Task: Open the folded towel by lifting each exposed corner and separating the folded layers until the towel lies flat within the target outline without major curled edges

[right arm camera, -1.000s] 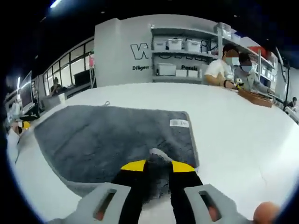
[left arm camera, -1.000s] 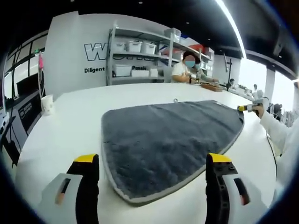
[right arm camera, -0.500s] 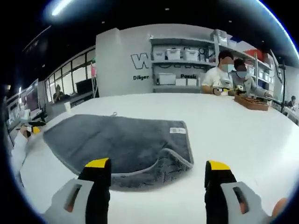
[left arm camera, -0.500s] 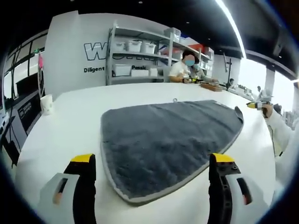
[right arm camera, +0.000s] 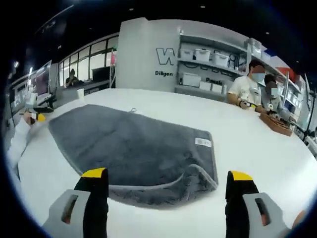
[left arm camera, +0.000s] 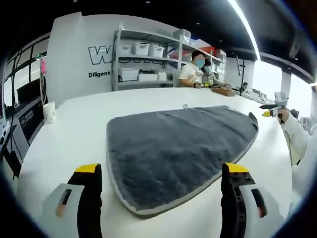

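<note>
Left gripper view: grey towel spread on white table, just ahead of left gripper, jaws wide apart, holding nothing. One cup near far-left table edge. Shelf rack behind holds several bins; two people sit beside it.

Right gripper view: right gripper jaws apart, empty. Towel's near corner folded over; white label on top.

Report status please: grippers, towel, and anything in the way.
Left gripper open, off the towel. Right gripper open, holding nothing. Towel spread on white table; near corner curled up. Nothing in the way.
</note>
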Demonstrator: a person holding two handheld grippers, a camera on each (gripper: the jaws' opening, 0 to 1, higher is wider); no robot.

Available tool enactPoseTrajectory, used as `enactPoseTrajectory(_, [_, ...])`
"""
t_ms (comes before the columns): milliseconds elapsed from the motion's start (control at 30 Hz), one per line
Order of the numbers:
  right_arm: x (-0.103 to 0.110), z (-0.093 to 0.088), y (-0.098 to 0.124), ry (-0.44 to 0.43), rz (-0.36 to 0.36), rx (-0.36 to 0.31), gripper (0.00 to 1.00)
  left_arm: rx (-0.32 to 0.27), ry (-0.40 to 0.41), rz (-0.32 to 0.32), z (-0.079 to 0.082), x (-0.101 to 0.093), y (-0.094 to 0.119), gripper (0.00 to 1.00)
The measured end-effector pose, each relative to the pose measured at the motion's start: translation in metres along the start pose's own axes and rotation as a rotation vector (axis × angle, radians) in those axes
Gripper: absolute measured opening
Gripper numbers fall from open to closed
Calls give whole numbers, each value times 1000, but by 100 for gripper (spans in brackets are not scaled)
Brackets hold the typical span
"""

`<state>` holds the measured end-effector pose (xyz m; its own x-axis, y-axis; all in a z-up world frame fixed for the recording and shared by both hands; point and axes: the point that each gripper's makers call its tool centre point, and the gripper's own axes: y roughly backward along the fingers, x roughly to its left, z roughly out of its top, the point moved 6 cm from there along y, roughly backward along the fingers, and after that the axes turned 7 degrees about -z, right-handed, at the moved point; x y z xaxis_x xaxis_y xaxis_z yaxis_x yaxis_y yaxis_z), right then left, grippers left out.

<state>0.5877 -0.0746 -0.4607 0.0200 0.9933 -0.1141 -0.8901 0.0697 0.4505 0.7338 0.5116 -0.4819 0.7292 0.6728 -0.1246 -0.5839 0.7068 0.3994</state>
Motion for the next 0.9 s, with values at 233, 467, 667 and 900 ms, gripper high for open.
enactPoseTrajectory(233, [5,8,-43,-20,104,93,99,2,6,-4,-1,0,-1,99])
enactPoseTrajectory(467, [7,5,-66,-42,138,170,98,1,7,-8,0,2,-2,99])
enactPoseTrajectory(667, [12,1,-66,-52,159,211,94,3,9,-3,1,4,-2,99])
enactPoseTrajectory(900, [10,-17,-39,-32,159,261,91,0,11,0,2,7,-2,99])
